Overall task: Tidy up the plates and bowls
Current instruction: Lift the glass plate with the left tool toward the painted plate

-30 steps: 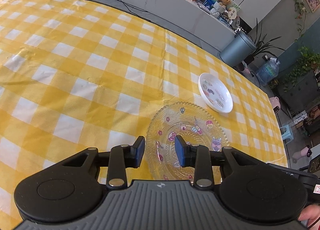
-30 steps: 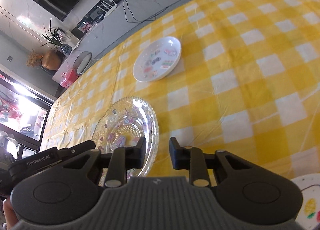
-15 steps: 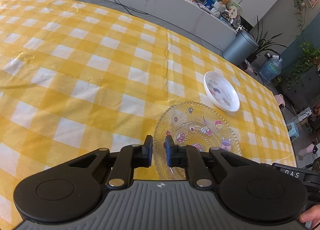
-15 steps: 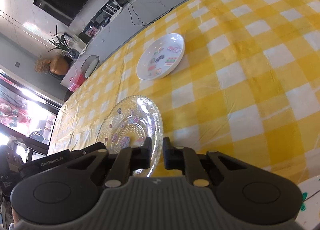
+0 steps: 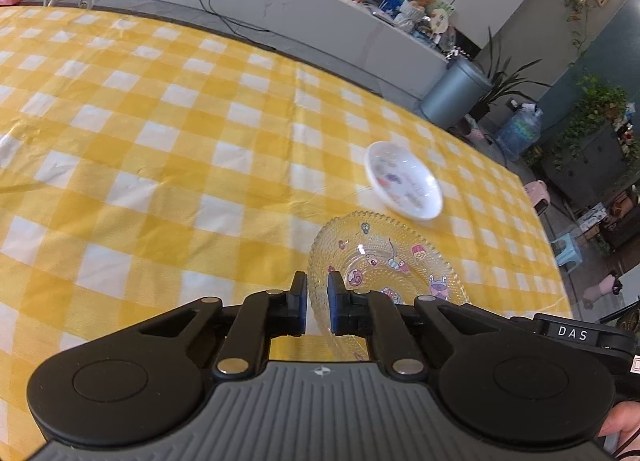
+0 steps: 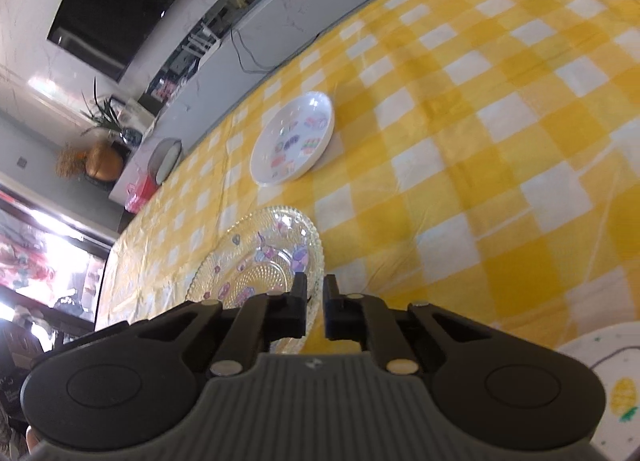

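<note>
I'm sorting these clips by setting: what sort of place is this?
Most likely a home living and dining room: a table with a yellow checked tablecloth, a dark television on the wall, and houseplants beside a cabinet.

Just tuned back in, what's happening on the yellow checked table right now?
A person is working two handheld grippers on the clear glass plate. The left gripper and the right gripper each have the plate's beaded rim between their jaws, on opposite sides; the left jaws have just been closing and now pinch the rim. The right is shut on it. The white plate with printed pictures sits apart, farther along the table, untouched. Nothing is stacked yet.
</note>
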{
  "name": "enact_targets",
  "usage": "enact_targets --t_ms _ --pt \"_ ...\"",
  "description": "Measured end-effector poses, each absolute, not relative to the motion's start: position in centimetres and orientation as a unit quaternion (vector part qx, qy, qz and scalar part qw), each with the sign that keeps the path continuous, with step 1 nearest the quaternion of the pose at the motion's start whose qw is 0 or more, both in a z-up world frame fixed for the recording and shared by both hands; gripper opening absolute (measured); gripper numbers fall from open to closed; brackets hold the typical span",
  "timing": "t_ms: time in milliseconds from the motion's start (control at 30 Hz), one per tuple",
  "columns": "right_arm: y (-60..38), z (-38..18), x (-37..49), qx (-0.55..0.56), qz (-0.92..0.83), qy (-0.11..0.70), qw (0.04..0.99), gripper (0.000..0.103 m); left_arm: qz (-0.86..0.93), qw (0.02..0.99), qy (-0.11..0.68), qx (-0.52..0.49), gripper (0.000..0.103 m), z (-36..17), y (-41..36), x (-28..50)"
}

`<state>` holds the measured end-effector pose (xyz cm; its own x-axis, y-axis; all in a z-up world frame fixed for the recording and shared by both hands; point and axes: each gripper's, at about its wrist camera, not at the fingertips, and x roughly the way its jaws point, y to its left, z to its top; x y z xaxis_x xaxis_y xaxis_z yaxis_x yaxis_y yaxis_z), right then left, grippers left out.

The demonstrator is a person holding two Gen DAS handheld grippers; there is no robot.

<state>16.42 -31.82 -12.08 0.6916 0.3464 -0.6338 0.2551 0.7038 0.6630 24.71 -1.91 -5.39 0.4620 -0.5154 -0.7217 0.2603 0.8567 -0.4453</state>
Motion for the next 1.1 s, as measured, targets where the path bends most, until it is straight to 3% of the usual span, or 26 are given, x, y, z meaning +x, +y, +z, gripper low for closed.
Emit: enact_targets --t_ms 367,733,1100 --pt "-34.7 -10.2 12.5 0.433 -0.002 0.380 0.818 0.005 -0.274 0.826 0.469 -0.152 0.011 -2.3 -4.3 23.2" --pt "-38.5 -6.1 5.3 0.441 -0.028 0.346 0.828 0.005 -0.339 0.820 0.450 -0.105 0.011 1.6 -9.1 18.7" --pt "-42.7 -7.0 -2.5 0.465 -0.073 0.346 0.812 0.006 -0.342 0.805 0.481 -0.053 0.010 0.0 -14.7 13.6"
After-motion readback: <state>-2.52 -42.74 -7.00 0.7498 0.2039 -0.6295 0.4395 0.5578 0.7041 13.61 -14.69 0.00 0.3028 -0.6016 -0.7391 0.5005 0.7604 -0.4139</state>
